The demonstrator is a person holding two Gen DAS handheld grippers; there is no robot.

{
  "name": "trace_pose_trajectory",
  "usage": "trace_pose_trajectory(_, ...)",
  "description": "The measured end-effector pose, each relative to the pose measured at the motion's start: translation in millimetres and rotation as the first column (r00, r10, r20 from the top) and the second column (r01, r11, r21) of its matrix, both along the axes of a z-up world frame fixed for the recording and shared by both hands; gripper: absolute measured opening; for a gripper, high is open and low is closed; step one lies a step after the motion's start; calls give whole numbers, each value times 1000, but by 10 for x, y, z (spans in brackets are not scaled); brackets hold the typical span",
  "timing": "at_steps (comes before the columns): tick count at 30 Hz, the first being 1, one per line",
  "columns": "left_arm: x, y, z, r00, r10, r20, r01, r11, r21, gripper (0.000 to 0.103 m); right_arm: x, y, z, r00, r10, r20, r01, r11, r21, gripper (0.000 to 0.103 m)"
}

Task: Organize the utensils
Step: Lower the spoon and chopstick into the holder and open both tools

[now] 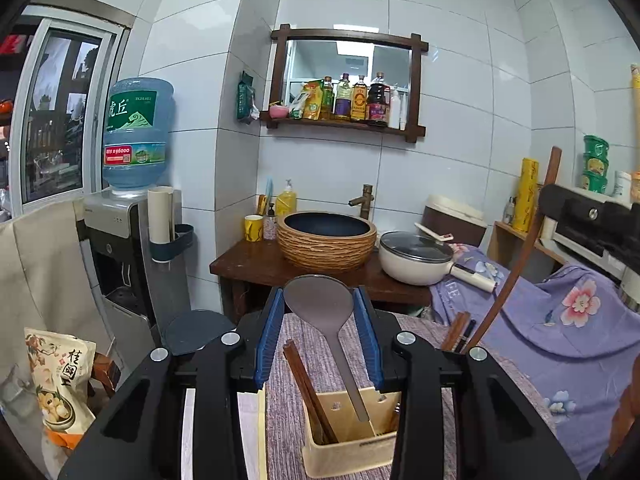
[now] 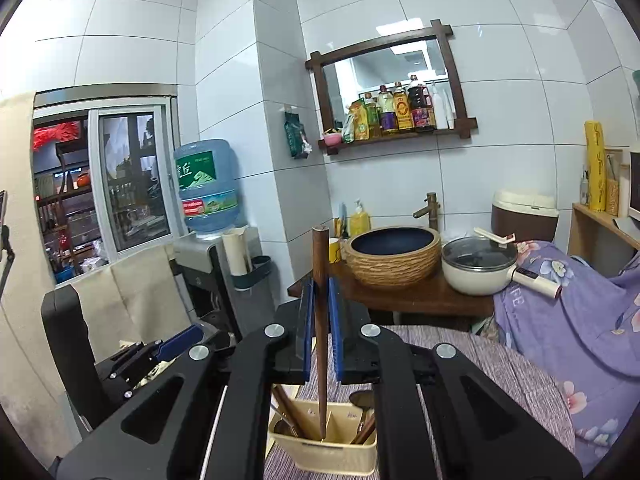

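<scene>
A cream utensil holder (image 1: 352, 446) stands on a striped cloth below both grippers; it also shows in the right wrist view (image 2: 328, 454). A grey rice paddle (image 1: 320, 304) stands in it, its head between the blue pads of my left gripper (image 1: 319, 312), whose jaws stand apart beside it. Brown chopsticks (image 1: 306, 392) lean in the holder. My right gripper (image 2: 320, 308) is shut on a brown wooden chopstick (image 2: 320, 320), upright, its tip inside the holder's middle compartment. More utensils (image 2: 362, 420) sit in the right compartment.
A woven basin (image 1: 326, 246) and a lidded white pot (image 1: 416, 258) sit on a dark wooden counter behind. A water dispenser (image 1: 132, 208) stands left. A purple floral cloth (image 1: 560, 312) covers the right side. The other gripper holding a stick (image 1: 520, 248) shows at right.
</scene>
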State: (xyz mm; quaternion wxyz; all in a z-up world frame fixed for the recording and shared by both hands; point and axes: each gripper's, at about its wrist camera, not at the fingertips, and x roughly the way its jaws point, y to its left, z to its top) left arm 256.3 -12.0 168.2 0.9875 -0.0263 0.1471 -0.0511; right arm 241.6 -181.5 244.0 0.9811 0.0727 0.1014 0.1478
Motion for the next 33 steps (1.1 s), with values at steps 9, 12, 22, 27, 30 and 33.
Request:
trace_pose_trajectory(9, 279, -84, -591, 996, -2, -90, 3, 1000, 11, 35, 396, 137, -633, 997, -52, -52, 49, 998, -49, 8)
trace_pose_trajectory(12, 318, -115, -753, 994, -11, -112, 13, 1000, 20, 35, 468, 178, -875, 995, -47, -93, 42, 997, -57, 8)
trace_pose_trajectory(22, 371, -192, -1197, 983, -29, -182, 41, 997, 64, 35, 619, 240, -1345, 984, -53, -172, 40, 996, -78, 8)
trace_pose_trajectory(27, 366, -213, -1292, 984, -30, -177, 47, 995, 89, 36, 636, 219, -1408, 982, -66, -178, 51, 995, -89, 8)
trace_pose_trajectory(30, 339, -246, -1308, 986, -33, -164, 52, 992, 113, 36, 629, 174, -1403, 984, -76, -161, 64, 995, -79, 9)
trace_pose_trajectory(33, 328, -248, -1302, 985, -43, -168, 62, 992, 107, 38, 622, 149, -1406, 984, -77, -162, 65, 995, -81, 9)
